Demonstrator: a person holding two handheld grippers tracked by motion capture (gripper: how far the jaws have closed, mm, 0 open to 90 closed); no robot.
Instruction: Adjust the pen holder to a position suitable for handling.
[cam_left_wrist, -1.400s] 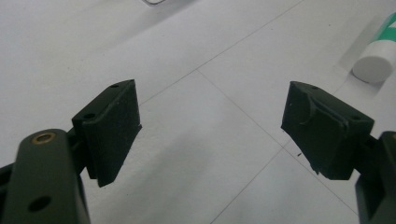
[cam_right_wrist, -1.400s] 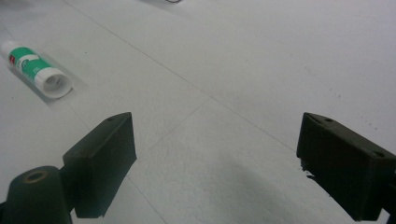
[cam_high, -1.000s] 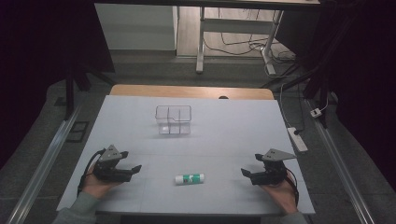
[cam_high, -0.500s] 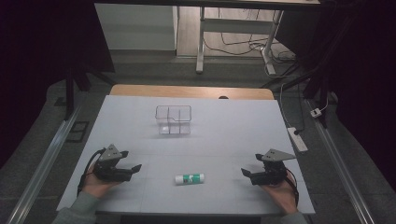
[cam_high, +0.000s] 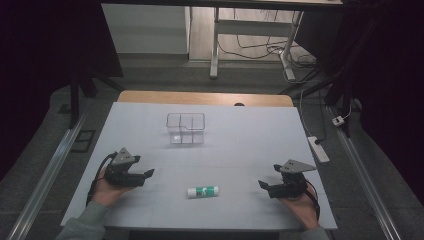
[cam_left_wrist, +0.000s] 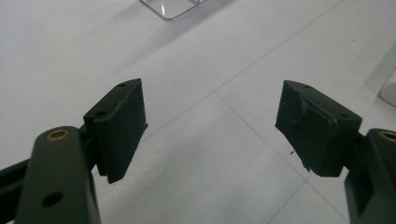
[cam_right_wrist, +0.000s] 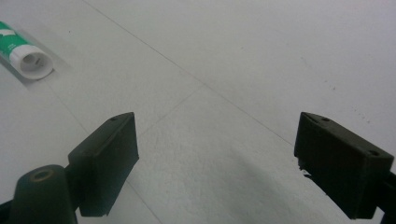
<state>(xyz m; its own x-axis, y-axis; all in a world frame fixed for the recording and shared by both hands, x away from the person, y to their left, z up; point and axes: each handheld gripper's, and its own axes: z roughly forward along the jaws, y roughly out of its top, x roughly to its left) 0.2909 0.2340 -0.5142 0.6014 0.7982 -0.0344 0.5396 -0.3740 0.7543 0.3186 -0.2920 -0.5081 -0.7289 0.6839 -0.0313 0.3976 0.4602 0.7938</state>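
Nearest to me, I have the left gripper (cam_high: 141, 176) resting low on the white table (cam_high: 250, 135) at its near left, my left hand (cam_high: 107, 186) wrapped around it. In the left gripper view its jaws stand wide apart with nothing but bare tabletop between them. On the near right I hold the right gripper (cam_high: 266, 187) in my right hand (cam_high: 300, 202), also down at the table surface and pointing inward toward the middle. The right gripper view shows its jaws spread just as wide, empty between the pads (cam_right_wrist: 109, 161).

Between the two grippers, well apart from both, lies a white tube with a green label (cam_high: 203, 191), flat on its side along the near part of the table. I see its round white end at the upper left of the right gripper view.

Farther back, near the table's centre, stands a clear plastic box (cam_high: 186, 128) divided into compartments. I cannot tell whether anything sits in them. Beyond the white surface a strip of wooden edge (cam_high: 200, 97) runs along the far side.
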